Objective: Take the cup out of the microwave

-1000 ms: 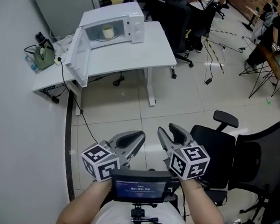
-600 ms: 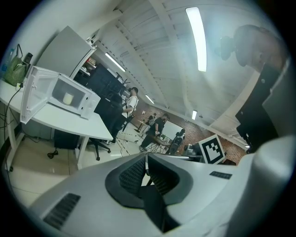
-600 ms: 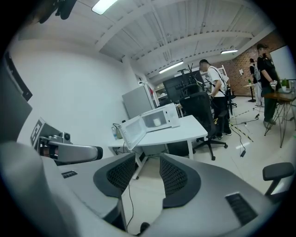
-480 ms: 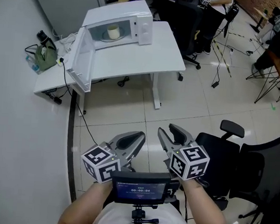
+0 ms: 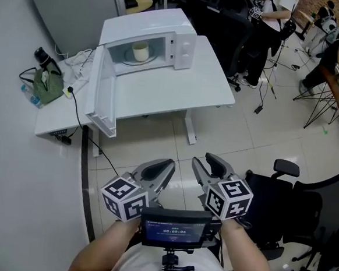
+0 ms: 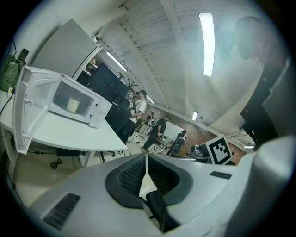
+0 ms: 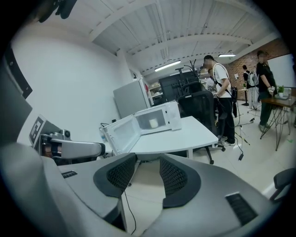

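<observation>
A white microwave (image 5: pixel 165 41) stands on a white table (image 5: pixel 179 89) ahead, its door (image 5: pixel 99 94) swung wide open to the left. The pale cup (image 5: pixel 140 52) sits inside on the turntable, also seen in the left gripper view (image 6: pixel 72 106) and the right gripper view (image 7: pixel 153 123). Both grippers are held side by side over the floor, well short of the table. My left gripper (image 5: pixel 168 166) has its pads pressed together with nothing in them (image 6: pixel 146 157). My right gripper (image 5: pixel 204 159) shows a gap between its pads, empty (image 7: pixel 148 159).
A green bag (image 5: pixel 45 81) and cables lie on the table's left end. Black office chairs (image 5: pixel 316 202) stand at the right. People (image 5: pixel 273 11) stand by desks at the back right. A cable (image 5: pixel 106 156) runs across the floor below the door.
The table and microwave have come nearer and lower in the head view. Both grippers keep the same pose and the same jaw gap.
</observation>
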Available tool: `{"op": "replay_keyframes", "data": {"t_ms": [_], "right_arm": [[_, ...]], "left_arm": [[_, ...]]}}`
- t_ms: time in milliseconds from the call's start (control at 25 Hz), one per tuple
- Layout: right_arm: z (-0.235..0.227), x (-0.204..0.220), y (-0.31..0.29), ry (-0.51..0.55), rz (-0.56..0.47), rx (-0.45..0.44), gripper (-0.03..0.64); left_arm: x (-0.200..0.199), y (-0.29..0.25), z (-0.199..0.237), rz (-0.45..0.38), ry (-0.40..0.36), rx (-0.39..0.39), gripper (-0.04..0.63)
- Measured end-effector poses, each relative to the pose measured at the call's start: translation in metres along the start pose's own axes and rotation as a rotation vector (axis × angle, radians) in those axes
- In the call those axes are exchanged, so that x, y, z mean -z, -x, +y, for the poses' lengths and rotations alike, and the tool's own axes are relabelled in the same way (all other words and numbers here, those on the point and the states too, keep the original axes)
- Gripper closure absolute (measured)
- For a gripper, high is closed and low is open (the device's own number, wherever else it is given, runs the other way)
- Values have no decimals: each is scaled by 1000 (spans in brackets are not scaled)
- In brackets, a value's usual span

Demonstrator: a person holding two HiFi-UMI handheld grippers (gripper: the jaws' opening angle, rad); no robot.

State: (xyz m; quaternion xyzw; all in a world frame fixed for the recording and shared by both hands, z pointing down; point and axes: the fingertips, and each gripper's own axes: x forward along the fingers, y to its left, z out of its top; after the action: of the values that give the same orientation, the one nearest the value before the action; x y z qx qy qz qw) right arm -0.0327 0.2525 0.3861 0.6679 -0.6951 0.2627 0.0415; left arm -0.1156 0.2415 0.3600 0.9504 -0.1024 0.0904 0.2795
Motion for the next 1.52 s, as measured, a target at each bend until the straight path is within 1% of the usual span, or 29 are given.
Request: {"op": "replay_keyframes", "data": {"t_ms": [200,400,560,760,960,1040,1160,1280,1440,1520], "right_arm": [[8,-16,-40,2,-1,24,430],[7,-32,-79,15,5,10,430],[-1,-41,-118,27,23,-33,430],[-24,-58,-171,53,58,-107,430],[-54,-91,-221,114,116,-192,430],[-69,-105,-239,142,138,-212,430],[-84,-120,-263,168,150,-255,430],[-91,-129,-281,204,168,-270,430],[-88,-136,-308,192,163,-293,430],[-84,-140,-322,190,155,-289,430]], "left_arm": [[-21,5,41,1,4,6,577],[-41,1,73,-9,5,-13,577],[-52,-13,103,-16,15,-53,577],[-73,-48,141,-36,36,-120,577],[-102,-96,175,-59,67,-208,577],[-116,-114,187,-71,71,-244,577],[-132,-133,198,-92,83,-282,577],[-143,-142,211,-105,94,-310,577],[-157,-145,231,-117,96,-324,577],[-164,-143,244,-122,93,-324,577]]}}
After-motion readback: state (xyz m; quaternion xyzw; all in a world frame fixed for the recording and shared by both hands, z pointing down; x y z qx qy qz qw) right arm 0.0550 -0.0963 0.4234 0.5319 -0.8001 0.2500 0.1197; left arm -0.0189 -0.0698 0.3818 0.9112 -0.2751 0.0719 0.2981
